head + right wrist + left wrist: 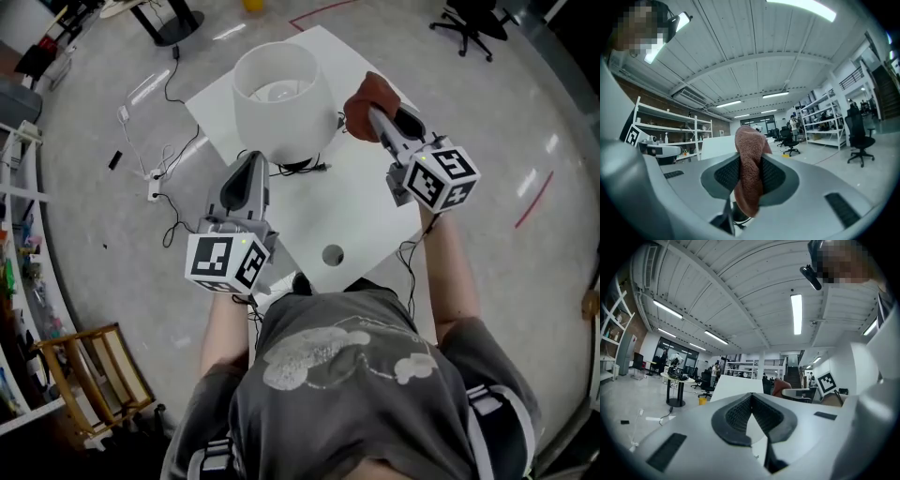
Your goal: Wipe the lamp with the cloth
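Though the lamp hides its base, right claw grips the cloth; left claw is closed, empty.

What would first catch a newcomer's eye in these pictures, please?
A white drum-shaded lamp stands at the far side of the white square table. Just right of it, the right gripper clamps a reddish-brown terry cloth, while the left gripper, shut and empty, points toward the lamp.
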Demonstrator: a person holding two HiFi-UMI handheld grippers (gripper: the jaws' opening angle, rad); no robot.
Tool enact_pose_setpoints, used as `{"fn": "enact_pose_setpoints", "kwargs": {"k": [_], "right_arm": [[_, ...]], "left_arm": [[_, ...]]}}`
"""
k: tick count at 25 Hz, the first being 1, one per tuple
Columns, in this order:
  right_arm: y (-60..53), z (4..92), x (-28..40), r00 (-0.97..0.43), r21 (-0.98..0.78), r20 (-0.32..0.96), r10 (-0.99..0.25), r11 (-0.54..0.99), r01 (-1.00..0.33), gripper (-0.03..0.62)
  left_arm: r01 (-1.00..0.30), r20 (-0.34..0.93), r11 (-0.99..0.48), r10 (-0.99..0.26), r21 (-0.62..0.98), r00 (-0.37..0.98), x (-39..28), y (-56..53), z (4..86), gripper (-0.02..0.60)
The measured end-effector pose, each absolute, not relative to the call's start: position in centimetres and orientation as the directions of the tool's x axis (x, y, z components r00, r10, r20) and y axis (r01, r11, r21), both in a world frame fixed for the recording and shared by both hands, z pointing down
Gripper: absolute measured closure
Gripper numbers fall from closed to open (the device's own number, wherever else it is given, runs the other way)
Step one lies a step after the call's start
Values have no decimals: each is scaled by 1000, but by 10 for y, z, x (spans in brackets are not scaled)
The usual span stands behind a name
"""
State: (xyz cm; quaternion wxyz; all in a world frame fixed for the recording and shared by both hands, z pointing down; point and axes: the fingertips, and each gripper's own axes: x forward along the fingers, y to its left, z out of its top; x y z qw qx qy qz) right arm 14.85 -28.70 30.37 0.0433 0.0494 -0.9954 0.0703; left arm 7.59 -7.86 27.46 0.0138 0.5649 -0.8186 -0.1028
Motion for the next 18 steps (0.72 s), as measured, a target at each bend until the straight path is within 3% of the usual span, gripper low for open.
{"fn": "enact_pose_setpoints", "kwargs": {"k": [18], "right_arm": [[-296,271,30,-978,97,64,198,974,204,497]], "left_arm": [[-828,-66,539,-830,155,-553,49,-99,284,574]]}}
